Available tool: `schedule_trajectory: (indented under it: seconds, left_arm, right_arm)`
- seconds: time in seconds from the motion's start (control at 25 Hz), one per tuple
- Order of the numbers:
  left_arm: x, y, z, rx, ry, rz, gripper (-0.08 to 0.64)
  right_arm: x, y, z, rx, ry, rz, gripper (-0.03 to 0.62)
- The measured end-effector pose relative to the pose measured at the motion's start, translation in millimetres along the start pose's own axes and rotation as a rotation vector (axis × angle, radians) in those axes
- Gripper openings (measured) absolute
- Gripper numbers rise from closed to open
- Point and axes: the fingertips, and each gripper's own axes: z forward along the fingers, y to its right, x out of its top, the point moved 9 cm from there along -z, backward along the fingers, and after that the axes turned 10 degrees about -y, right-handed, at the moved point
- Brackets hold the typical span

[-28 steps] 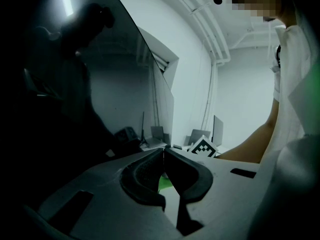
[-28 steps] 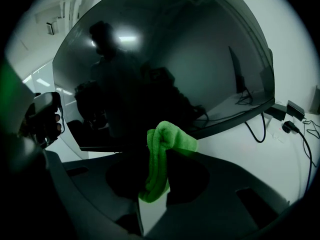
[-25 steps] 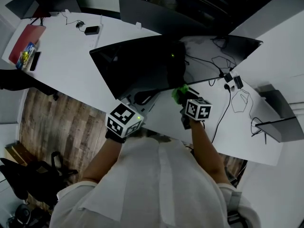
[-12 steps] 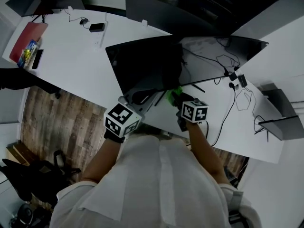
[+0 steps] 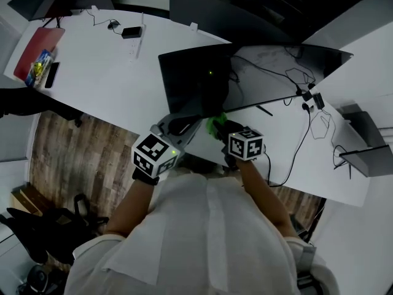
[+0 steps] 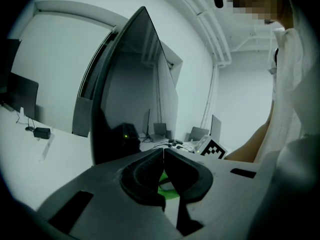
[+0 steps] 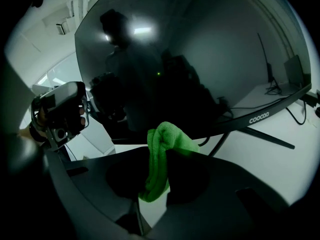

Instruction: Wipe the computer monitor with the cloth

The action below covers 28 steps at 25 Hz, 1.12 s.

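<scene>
Office. Long white desk (image 5: 86,78) under monitor (image 5: 196,82); second screen (image 5: 212,17) behind monitor. Cables (image 5: 309,97) right of monitor, power brick (image 5: 131,32) far left, red folder (image 5: 35,45) farther left. Wood-plank floor (image 5: 67,158) lower left of monitor. More screens (image 6: 216,126) beyond monitor, ceiling pipes (image 6: 212,39) above.

Glossy monitor (image 7: 200,59), fuzzy cloth (image 7: 162,149); matt table (image 5: 98,66)

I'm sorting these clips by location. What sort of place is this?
Likely an office or lab: a long white desk carries a wide computer monitor and trailing cables, a second monitor stands behind, and the floor is wood-look.
</scene>
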Motion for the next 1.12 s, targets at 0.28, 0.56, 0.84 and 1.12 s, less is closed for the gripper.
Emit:
schedule_trajectory:
  seconds: [0.28, 0.56, 0.84, 1.12]
  left_arm:
    - [-11.5, -11.7, -27.2, 0.014, -0.002, -0.004, 0.017]
    - [-23.0, -23.9, -56.6, 0.045, 0.002, -0.016, 0.017]
    - [-27.3, -33.8, -76.5, 0.070, 0.015, -0.025, 0.017]
    - [-33.1, -45.7, -100.3, 0.116, 0.031, -0.041, 0.017]
  right_arm:
    - [-0.8, -34.3, 18.4, 0.045, -0.017, -0.031, 0.072]
    - [-0.6, -72.7, 39.1, 0.101, -0.040, -0.082, 0.072]
    - [3.3, -113.5, 59.0, 0.188, -0.076, -0.173, 0.072]
    - [9.3, -159.7, 73.9, 0.323, -0.070, -0.239, 0.072]
